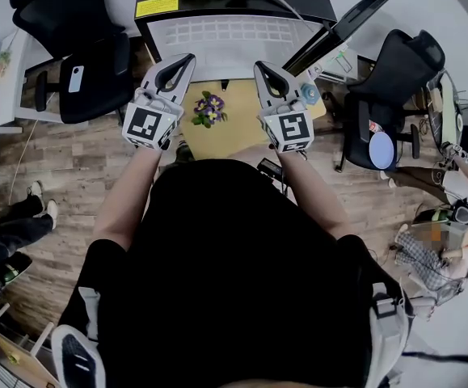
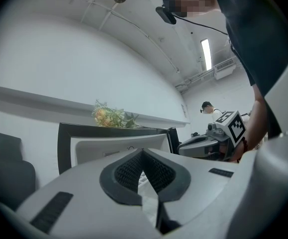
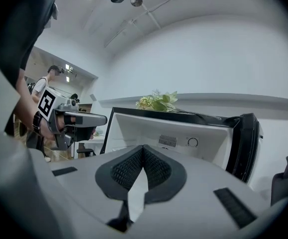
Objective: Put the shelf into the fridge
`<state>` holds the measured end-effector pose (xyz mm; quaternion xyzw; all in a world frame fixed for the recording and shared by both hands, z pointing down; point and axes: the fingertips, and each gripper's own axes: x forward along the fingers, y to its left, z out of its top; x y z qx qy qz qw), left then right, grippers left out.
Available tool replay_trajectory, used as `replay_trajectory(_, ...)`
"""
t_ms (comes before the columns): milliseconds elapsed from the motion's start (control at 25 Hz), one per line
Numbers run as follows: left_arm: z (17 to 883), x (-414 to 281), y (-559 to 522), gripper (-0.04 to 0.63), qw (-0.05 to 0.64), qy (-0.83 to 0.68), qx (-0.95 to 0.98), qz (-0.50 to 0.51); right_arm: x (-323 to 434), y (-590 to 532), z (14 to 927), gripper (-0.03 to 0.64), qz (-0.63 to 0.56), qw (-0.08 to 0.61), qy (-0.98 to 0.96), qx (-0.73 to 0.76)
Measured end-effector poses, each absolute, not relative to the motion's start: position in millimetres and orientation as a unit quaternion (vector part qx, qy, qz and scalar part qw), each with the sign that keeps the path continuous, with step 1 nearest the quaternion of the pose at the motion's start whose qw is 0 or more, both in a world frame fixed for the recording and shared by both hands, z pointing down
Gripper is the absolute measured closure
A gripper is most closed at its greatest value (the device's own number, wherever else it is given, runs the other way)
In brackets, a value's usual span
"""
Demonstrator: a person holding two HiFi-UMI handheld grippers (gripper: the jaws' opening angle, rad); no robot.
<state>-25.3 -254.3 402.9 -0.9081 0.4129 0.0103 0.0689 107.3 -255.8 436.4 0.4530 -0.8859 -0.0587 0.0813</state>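
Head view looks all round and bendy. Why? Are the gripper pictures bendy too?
Head view: a wide-angle lens curves the floorboards. Left gripper view: the same bending, with a round black edge, and the ceiling lamp glares white. Right gripper view: black edge again, and the wall ledge bows.

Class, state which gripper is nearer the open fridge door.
Right. The right gripper is just left of the door. The left gripper is farther left, across the fridge opening.

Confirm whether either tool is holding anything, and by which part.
Nothing is held. The left tool and the right tool each have jaws together with nothing between them, facing the open fridge.
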Motion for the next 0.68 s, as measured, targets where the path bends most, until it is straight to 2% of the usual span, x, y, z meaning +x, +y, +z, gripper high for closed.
replay_trajectory(680, 404.2, -26.5, -255.6, 0.578, 0.067, 0.415, -0.907, 0.010, 113.6, -255.0, 441.2, 0.601, -0.049, 0.080, -0.883, 0.460)
